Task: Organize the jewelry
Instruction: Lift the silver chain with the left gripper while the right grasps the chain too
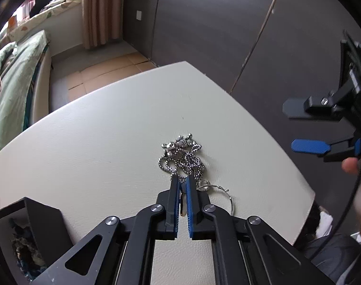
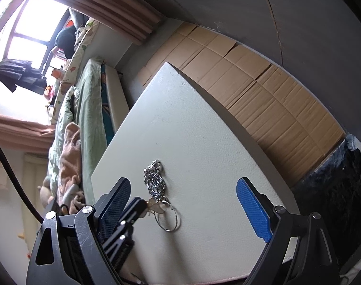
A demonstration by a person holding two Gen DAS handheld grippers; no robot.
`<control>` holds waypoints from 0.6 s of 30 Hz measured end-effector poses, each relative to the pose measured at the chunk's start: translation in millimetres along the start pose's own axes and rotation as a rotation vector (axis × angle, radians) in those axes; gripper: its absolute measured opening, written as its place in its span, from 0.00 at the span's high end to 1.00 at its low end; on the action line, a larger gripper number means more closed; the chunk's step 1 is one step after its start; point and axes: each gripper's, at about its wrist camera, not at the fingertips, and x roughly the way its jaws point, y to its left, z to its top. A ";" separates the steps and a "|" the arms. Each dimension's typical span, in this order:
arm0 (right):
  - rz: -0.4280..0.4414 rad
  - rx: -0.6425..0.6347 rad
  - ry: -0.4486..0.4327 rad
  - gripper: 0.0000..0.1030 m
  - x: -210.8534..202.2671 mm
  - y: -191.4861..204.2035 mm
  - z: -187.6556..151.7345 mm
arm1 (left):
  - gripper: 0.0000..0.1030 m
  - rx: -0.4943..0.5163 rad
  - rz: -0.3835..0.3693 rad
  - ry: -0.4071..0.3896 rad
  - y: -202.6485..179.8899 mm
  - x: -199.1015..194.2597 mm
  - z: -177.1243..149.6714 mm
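Note:
A tangled silver chain necklace (image 1: 183,160) lies on the white table (image 1: 97,142); it also shows in the right wrist view (image 2: 155,180). A silver hoop earring (image 1: 224,196) lies beside it, also seen from the right (image 2: 169,220). My left gripper (image 1: 182,181) is shut on a small butterfly-shaped pendant piece (image 2: 156,207) at the near end of the pile; its tip shows in the right wrist view (image 2: 139,207). My right gripper (image 2: 182,190) is open and empty, hovering above the table's right side (image 1: 299,128).
A black organizer box (image 1: 26,232) holding jewelry stands at the table's near left. A bed with green bedding (image 1: 11,90) is to the left. Cardboard sheets (image 2: 263,90) cover the floor beyond the table's edge. Dark wall panels are behind.

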 end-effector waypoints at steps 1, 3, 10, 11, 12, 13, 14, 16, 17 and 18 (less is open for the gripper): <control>-0.001 -0.004 0.002 0.12 0.8 1.1 -0.2 | 0.97 -0.006 -0.008 -0.005 1.5 -3.1 0.6; -0.005 -0.017 0.010 0.12 4.1 4.4 -1.2 | 0.98 -0.025 -0.026 -0.020 5.2 -9.0 2.8; -0.005 -0.099 0.024 0.12 16.7 26.3 -5.9 | 0.98 -0.092 -0.065 -0.070 21.7 -30.6 11.2; -0.007 -0.110 0.025 0.12 19.0 27.8 -6.2 | 0.98 -0.101 -0.062 -0.079 24.5 -34.2 12.5; -0.011 -0.124 0.028 0.12 22.3 30.8 -6.9 | 0.98 -0.110 -0.057 -0.090 27.5 -38.1 13.9; -0.017 -0.140 0.031 0.12 26.8 34.1 -7.6 | 0.98 -0.118 -0.051 -0.102 30.5 -41.8 15.1; -0.023 -0.151 0.034 0.12 30.2 35.9 -9.1 | 0.98 -0.126 -0.048 -0.112 33.4 -45.3 15.7; -0.038 -0.170 0.033 0.12 36.2 38.8 -9.4 | 0.98 -0.147 -0.039 -0.129 40.8 -50.8 17.9; -0.045 -0.182 0.027 0.12 39.0 41.7 -9.1 | 0.98 -0.155 -0.034 -0.134 44.3 -52.8 18.3; -0.061 -0.200 0.025 0.13 43.6 45.1 -9.3 | 0.98 -0.166 -0.030 -0.139 48.4 -55.1 18.5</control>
